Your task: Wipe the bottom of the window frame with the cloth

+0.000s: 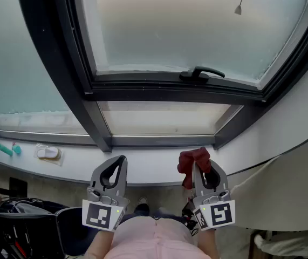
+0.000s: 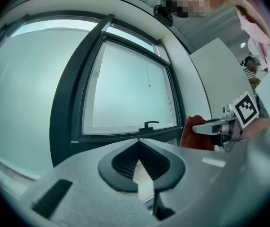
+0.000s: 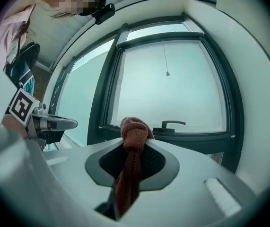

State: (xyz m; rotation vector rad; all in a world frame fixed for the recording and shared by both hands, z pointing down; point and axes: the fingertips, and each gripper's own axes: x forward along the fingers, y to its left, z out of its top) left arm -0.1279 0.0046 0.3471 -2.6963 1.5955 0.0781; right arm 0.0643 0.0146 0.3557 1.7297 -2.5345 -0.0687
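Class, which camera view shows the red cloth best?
The right gripper view: the red cloth hangs dead centre, clamped in the right gripper. The head view shows only its bunched top above that gripper; the left gripper view shows just a small red patch off to the right.

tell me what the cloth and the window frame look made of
cloth: looks like soft terry or microfibre, matte dark red, with a nubby weave and limp folds. window frame: probably coated metal, smooth dark grey with a slight sheen; could be plastic.
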